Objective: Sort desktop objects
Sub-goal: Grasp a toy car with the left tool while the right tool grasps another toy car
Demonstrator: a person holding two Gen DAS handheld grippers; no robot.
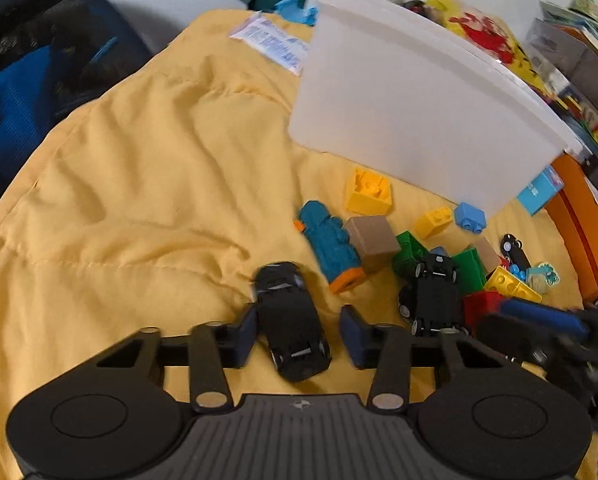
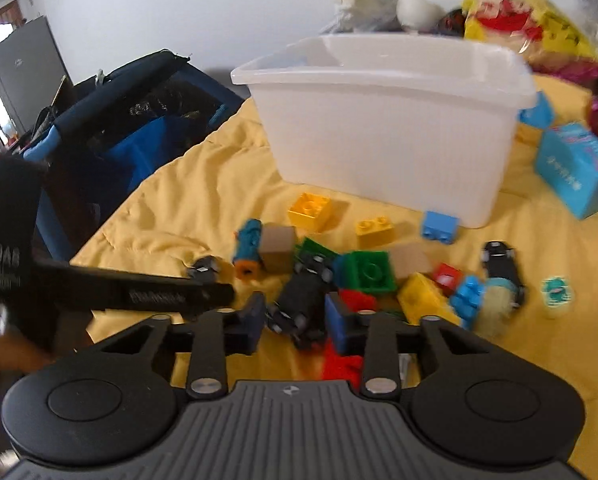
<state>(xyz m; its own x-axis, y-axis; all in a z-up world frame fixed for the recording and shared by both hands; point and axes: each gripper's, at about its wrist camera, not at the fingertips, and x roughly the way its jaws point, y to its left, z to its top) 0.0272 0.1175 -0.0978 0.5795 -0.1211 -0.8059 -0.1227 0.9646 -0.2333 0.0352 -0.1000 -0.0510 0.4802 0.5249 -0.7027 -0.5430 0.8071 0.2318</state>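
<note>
Toys lie on a yellow cloth in front of a white plastic bin, also seen in the right wrist view. My left gripper is open, its jaws on either side of a black toy car lying on the cloth. My right gripper is open around a second black toy car, which lies wheels-up among the bricks. A teal and orange toy, a brown block, yellow bricks, green bricks and a blue brick lie nearby.
A third black car and a sticker lie to the right. A light blue box stands right of the bin. A dark blue bag is off the cloth's left edge. Bags and clutter sit behind the bin.
</note>
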